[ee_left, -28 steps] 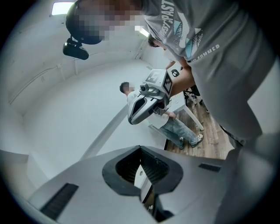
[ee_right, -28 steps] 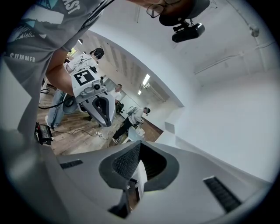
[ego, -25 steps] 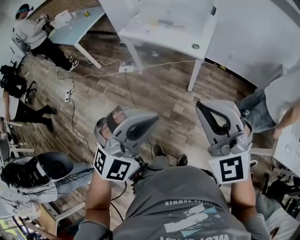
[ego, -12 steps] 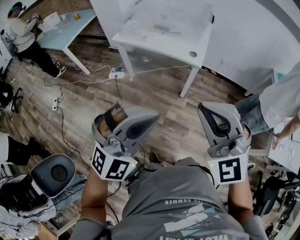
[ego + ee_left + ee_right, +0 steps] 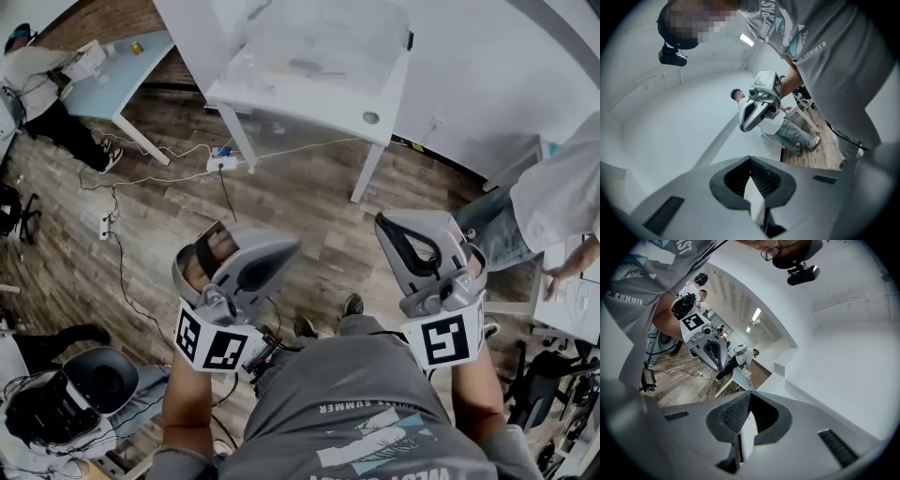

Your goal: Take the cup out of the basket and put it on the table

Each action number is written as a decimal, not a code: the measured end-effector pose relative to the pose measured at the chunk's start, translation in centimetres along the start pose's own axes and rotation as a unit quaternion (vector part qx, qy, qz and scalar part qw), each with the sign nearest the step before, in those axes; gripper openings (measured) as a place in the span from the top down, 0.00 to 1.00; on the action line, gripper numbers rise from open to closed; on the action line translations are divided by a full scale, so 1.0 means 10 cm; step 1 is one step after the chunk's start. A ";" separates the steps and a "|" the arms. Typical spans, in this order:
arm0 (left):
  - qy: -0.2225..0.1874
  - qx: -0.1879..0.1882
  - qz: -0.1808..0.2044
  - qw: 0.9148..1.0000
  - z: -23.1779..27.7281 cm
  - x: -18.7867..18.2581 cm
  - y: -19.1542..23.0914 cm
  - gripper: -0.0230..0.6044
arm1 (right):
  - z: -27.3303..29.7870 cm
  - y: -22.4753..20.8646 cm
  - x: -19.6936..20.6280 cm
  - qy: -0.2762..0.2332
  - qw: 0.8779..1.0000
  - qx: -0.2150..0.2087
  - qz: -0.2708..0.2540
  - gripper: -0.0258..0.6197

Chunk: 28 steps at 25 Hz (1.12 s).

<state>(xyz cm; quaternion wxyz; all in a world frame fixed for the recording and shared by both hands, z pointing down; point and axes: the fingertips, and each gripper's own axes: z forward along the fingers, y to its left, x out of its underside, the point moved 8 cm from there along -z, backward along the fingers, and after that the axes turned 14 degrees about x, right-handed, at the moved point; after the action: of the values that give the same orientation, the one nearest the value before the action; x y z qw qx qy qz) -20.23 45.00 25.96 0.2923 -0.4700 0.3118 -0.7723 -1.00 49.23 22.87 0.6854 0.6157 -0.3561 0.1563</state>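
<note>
No cup or basket shows in any view. In the head view my left gripper (image 5: 286,248) and right gripper (image 5: 386,227) are held up in front of the person's chest, above the wooden floor. Each points inward toward the other. The left gripper view looks up at the ceiling along its jaws (image 5: 750,161), which are shut with nothing between them, and the right gripper (image 5: 757,103) hangs beyond. The right gripper's own jaws (image 5: 748,395) are shut and empty too, with the left gripper (image 5: 707,347) ahead. A white table (image 5: 281,94) stands further off.
A light blue table (image 5: 127,66) with a seated person (image 5: 37,84) is at the far left. Cables and a power strip (image 5: 221,161) lie on the floor. An office chair (image 5: 94,380) stands at the lower left. Another person (image 5: 553,197) stands at the right.
The head view has swung, so the white table and floor slid left and down in the picture. Both grippers drifted slightly left. Their jaws stayed shut.
</note>
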 end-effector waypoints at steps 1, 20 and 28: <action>0.006 -0.001 -0.004 1.000 0.04 -0.01 0.03 0.95 | 0.03 -0.05 0.06 -0.003 1.000 -0.002 0.005 0.94; 0.063 -0.009 -0.058 0.996 0.89 0.13 0.48 0.95 | 0.53 -0.75 1.00 -0.032 0.998 -0.034 0.051 0.94; 0.032 -0.020 -0.051 0.998 0.80 0.57 0.81 0.95 | 0.90 -0.79 0.88 -0.014 0.999 -0.014 0.032 0.94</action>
<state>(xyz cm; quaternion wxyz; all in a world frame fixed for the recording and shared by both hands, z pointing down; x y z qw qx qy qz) -13.87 33.97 25.88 0.2329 -0.4658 0.3127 -0.7944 7.68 37.08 22.97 0.6834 0.5966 -0.3870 0.1649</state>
